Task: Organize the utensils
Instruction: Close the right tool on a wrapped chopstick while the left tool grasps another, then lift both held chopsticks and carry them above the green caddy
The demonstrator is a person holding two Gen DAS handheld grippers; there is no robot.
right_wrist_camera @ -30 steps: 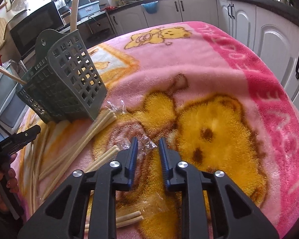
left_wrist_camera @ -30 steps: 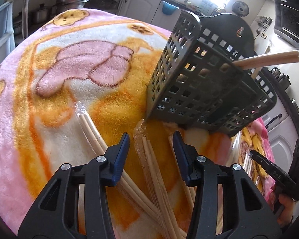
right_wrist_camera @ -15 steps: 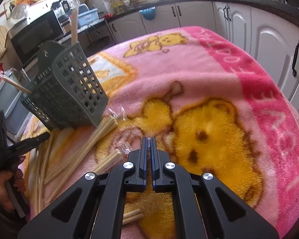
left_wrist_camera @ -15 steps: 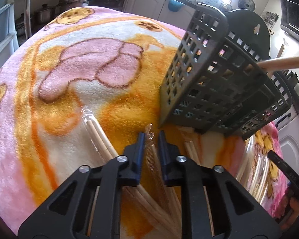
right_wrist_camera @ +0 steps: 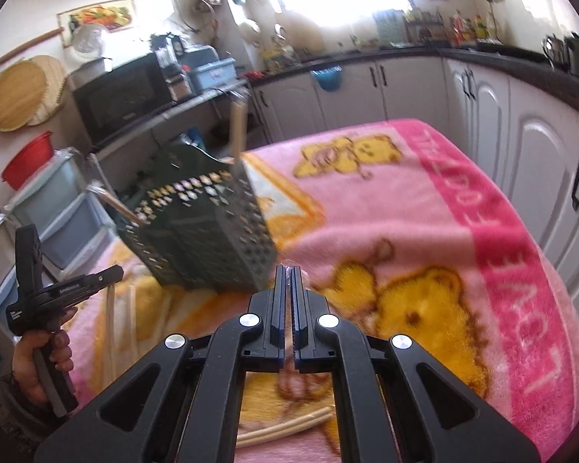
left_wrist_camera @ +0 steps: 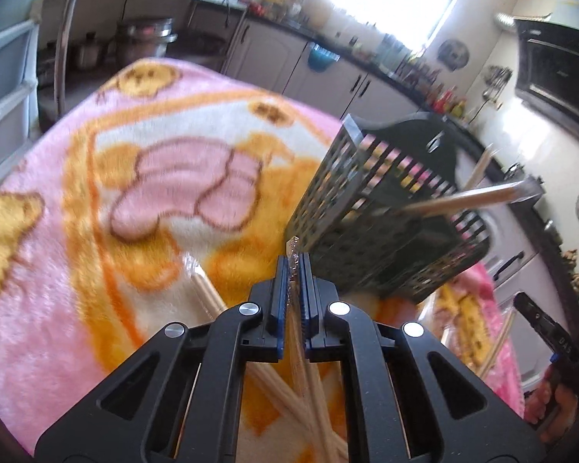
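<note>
The left hand-held gripper [left_wrist_camera: 294, 270] pinches wrapped chopsticks [left_wrist_camera: 303, 378] (lower ends cut off). The right hand-held gripper [right_wrist_camera: 287, 281] pinches another wrapped pair [right_wrist_camera: 288, 341], mostly hidden. The blurry utensil basket [left_wrist_camera: 382, 231] stands on the blanket-covered bench [left_wrist_camera: 96, 270].

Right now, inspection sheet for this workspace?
Surface: pink bear blanket covers it.
Job's things: dark caddy holds some chopsticks; wrapped chopsticks lie loose beside it.
Clutter: nothing seen.
Grippers: left gripper shut on a wrapped pair; right gripper shut on another wrapper.
Cables: nothing seen.
Surroundings: cabinets, microwave, red basin.
</note>
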